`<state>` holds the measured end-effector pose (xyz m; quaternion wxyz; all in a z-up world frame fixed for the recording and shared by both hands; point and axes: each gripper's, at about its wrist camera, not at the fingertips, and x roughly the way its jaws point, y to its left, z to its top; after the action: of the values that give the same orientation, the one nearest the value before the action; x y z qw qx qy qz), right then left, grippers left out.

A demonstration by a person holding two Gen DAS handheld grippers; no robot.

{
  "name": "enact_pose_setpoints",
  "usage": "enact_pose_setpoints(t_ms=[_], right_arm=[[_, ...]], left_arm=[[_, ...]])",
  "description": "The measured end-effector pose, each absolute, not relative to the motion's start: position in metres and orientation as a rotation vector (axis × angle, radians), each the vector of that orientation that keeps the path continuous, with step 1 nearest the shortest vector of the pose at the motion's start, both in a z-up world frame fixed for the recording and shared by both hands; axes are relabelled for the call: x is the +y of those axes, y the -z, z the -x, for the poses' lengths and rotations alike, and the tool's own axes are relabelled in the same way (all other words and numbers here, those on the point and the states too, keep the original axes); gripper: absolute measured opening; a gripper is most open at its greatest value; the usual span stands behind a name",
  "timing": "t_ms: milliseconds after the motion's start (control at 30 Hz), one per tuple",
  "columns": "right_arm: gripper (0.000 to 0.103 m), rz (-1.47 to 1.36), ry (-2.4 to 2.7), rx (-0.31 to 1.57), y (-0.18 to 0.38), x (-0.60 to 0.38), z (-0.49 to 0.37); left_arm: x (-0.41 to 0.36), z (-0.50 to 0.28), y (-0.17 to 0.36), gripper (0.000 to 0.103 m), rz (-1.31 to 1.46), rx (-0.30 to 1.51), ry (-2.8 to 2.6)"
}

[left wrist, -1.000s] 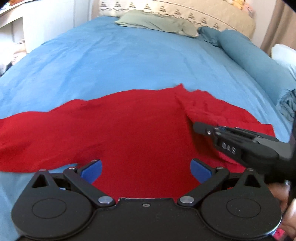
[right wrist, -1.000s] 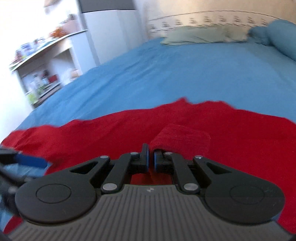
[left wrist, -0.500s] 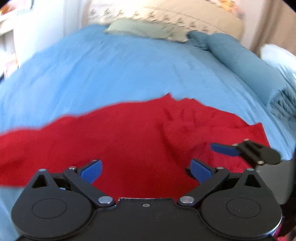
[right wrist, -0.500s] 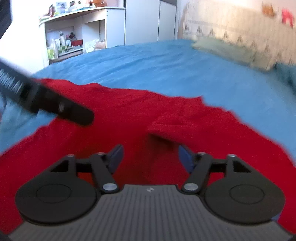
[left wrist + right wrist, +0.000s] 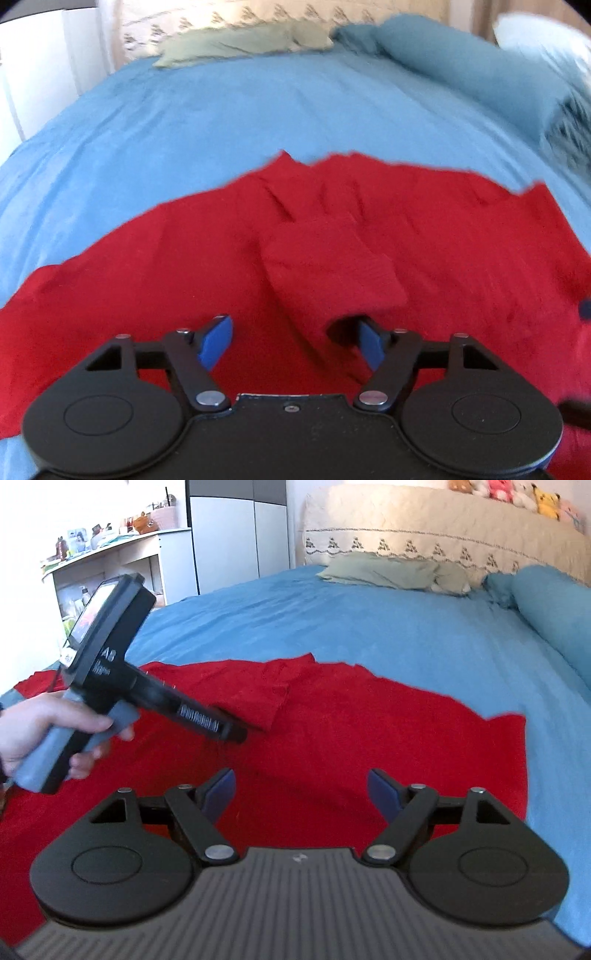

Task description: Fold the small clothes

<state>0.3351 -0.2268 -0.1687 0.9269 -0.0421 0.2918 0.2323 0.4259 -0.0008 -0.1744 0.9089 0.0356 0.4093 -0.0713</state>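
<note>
A red garment (image 5: 424, 251) lies spread on the blue bed; it also shows in the right wrist view (image 5: 351, 731). A sleeve flap (image 5: 328, 269) is folded over onto its middle, and shows in the right wrist view (image 5: 258, 698). My left gripper (image 5: 293, 341) is open, low over the garment, with the flap's near edge just in front of its right finger. In the right wrist view the left gripper (image 5: 236, 734) points at the flap. My right gripper (image 5: 303, 788) is open and empty above the garment's right part.
The blue bed sheet (image 5: 369, 627) stretches beyond the garment. A green pillow (image 5: 391, 574) and a blue bolster (image 5: 554, 616) lie at the headboard. A white shelf unit (image 5: 110, 568) stands left of the bed.
My right gripper let go of the folded sleeve, opened and pulled back to the right. My left gripper moved right toward the folded flap.
</note>
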Motion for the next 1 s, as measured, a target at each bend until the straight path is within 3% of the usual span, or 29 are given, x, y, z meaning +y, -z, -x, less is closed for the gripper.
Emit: enact_pose_setpoints(t_ms=[300, 433, 700, 733, 767, 800, 933, 1000], right_arm=[[0.094, 0.016, -0.455, 0.64, 0.191, -0.23, -0.339], [0.094, 0.008, -0.454, 0.645, 0.193, -0.228, -0.34], [0.094, 0.024, -0.46, 0.633, 0.187, -0.227, -0.335], [0.094, 0.024, -0.458, 0.633, 0.187, -0.227, -0.335], [0.094, 0.023, -0.457, 0.632, 0.187, -0.227, -0.335], [0.094, 0.021, -0.455, 0.631, 0.187, -0.226, -0.334], [0.095, -0.004, -0.451, 0.627, 0.185, -0.228, -0.33], [0.101, -0.018, -0.45, 0.628, 0.183, -0.23, -0.329]], left_arm=[[0.037, -0.41, 0.173, 0.064, -0.001, 0.789, 0.105], [0.037, -0.407, 0.176, 0.065, 0.011, 0.772, 0.169], [0.056, -0.423, 0.171, 0.064, 0.326, 0.792, 0.205], [0.056, -0.426, 0.171, 0.052, 0.335, 0.807, 0.181], [0.054, -0.428, 0.171, 0.024, 0.322, 0.818, 0.155], [0.051, -0.431, 0.17, 0.007, 0.291, 0.833, 0.13], [0.043, -0.429, 0.158, 0.004, 0.212, 0.8, 0.114], [0.047, -0.425, 0.146, 0.004, 0.2, 0.753, 0.108]])
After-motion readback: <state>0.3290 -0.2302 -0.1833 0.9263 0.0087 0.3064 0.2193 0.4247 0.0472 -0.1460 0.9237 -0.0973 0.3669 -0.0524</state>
